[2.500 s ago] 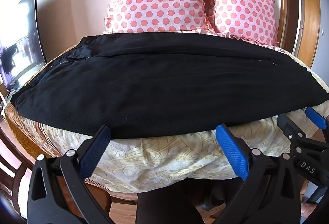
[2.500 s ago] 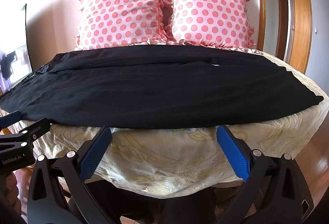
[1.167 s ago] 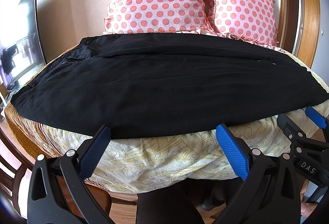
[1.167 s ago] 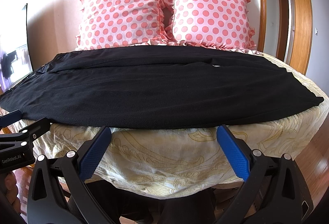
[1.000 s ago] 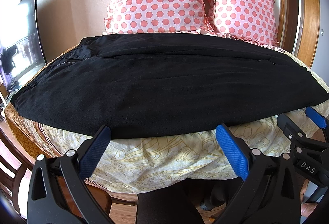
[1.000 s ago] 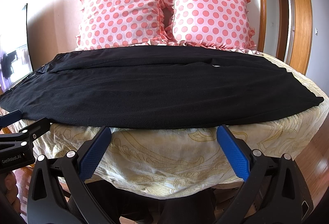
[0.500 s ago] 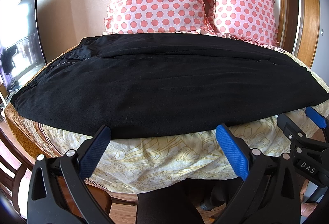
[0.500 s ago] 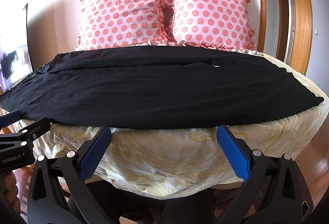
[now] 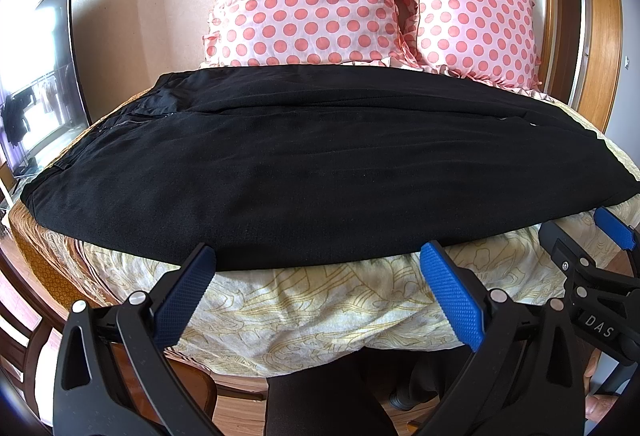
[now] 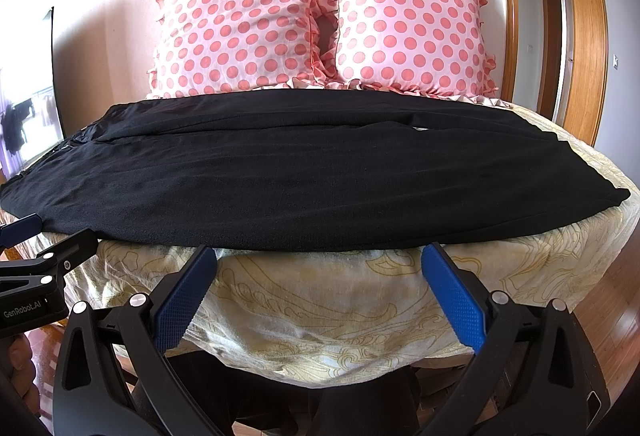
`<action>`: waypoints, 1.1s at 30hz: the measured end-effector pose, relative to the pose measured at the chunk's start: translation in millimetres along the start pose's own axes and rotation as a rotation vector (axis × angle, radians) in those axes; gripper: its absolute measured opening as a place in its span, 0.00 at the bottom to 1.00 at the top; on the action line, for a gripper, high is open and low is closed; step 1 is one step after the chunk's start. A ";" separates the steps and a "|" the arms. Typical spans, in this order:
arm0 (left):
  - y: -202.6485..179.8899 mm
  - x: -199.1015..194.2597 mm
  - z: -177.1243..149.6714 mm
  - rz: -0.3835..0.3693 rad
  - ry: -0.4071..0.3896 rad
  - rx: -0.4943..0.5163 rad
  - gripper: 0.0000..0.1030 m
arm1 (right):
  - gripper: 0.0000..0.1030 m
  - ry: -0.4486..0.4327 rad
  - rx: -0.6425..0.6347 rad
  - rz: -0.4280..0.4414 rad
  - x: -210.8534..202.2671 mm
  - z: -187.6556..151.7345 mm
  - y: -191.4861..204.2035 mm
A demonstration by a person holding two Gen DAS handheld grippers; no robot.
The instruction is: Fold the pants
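Note:
Black pants (image 9: 312,172) lie flat across the bed, waistband at the left, leg ends at the right; they also show in the right wrist view (image 10: 304,180). My left gripper (image 9: 316,268) is open and empty, held just before the pants' near edge. My right gripper (image 10: 318,264) is open and empty, also just short of the near edge. Each gripper shows at the side of the other's view: the right one (image 9: 592,276) and the left one (image 10: 36,268).
The bed has a cream patterned cover (image 9: 320,308) hanging over its near edge. Two pink polka-dot pillows (image 10: 236,20) (image 10: 408,24) lean on the wall behind. A dark screen (image 9: 52,76) stands at the left. A wooden door frame (image 10: 580,36) is at the right.

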State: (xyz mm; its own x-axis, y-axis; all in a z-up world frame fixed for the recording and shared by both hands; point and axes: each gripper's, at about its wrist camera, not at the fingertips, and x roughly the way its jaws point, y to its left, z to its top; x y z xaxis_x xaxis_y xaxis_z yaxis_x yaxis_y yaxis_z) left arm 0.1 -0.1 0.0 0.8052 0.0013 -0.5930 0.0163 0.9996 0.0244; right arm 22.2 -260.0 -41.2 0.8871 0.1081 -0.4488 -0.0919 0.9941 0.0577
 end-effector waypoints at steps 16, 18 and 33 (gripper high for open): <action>0.0 -0.1 0.0 0.000 -0.001 0.000 0.98 | 0.99 0.000 0.000 0.001 0.1 0.9 -1.6; 0.0 0.0 0.0 0.000 0.000 0.000 0.98 | 0.99 0.000 0.000 0.001 0.7 0.6 -1.4; 7.2 -7.3 22.7 -0.075 0.059 0.012 0.98 | 0.99 0.022 -0.015 0.200 -14.3 18.1 -52.1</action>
State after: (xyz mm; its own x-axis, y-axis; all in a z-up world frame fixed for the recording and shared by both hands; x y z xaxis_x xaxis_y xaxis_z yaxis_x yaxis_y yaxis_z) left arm 7.8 6.4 22.8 0.7652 -0.0716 -0.6398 0.0825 0.9965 -0.0128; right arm 22.6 -313.6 -21.6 0.8402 0.3032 -0.4495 -0.2720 0.9529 0.1343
